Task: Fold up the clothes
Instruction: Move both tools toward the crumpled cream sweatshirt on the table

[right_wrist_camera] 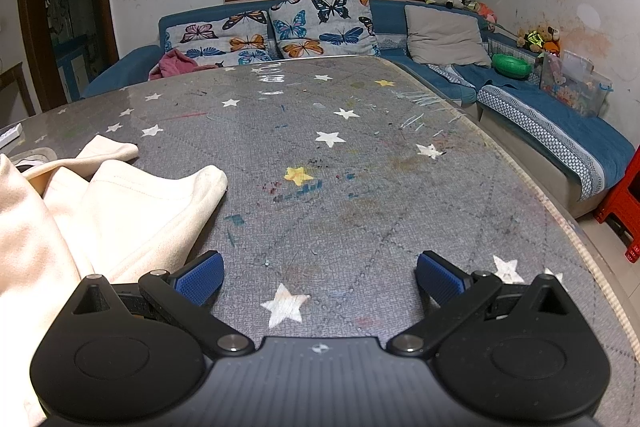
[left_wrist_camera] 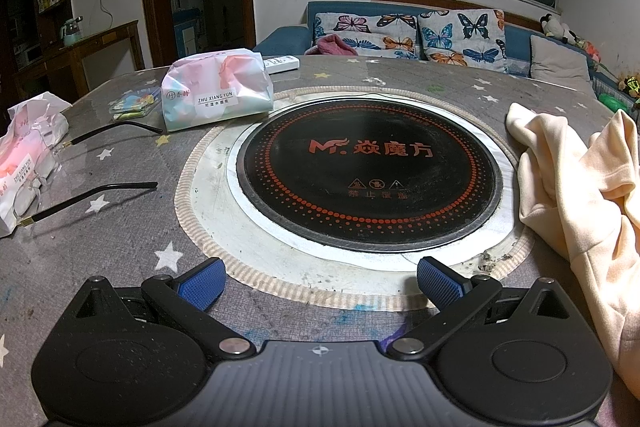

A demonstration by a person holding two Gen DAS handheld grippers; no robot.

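two grippers over a round table (right_wrist_camera: 360, 187) with a grey quilted cover, white and yellow stars, pen scribbles, glossy clear film on top. left gripper (left_wrist_camera: 320, 283) jaws spread wide, nothing between them, blue ribbed rubber pads (left_wrist_camera: 202, 283) on black hinged arms. right gripper (right_wrist_camera: 320, 281) jaws also spread wide and empty, same blue textured pads (right_wrist_camera: 438, 281).

cream garment (left_wrist_camera: 580, 187), soft fleecy knit, lies crumpled on the table right of the left gripper, one corner touching the pale ring around the hotplate. in the right wrist view the same garment (right_wrist_camera: 120, 211) sits bunched at the left, folds and a stitched hem showing, its edge just beside the right gripper's left pad.

black round glass hotplate (left_wrist_camera: 370, 175) set in the table centre, orange dot rings and lettering, woven beige trim around it. soft plastic tissue pack (left_wrist_camera: 218, 95), pink and blue, beyond it; another pack (left_wrist_camera: 28, 155) at far left. thin black-tipped glasses arms (left_wrist_camera: 92, 199) lie near it. blue sofa (right_wrist_camera: 520, 115) with butterfly cushions (right_wrist_camera: 324, 23) behind.
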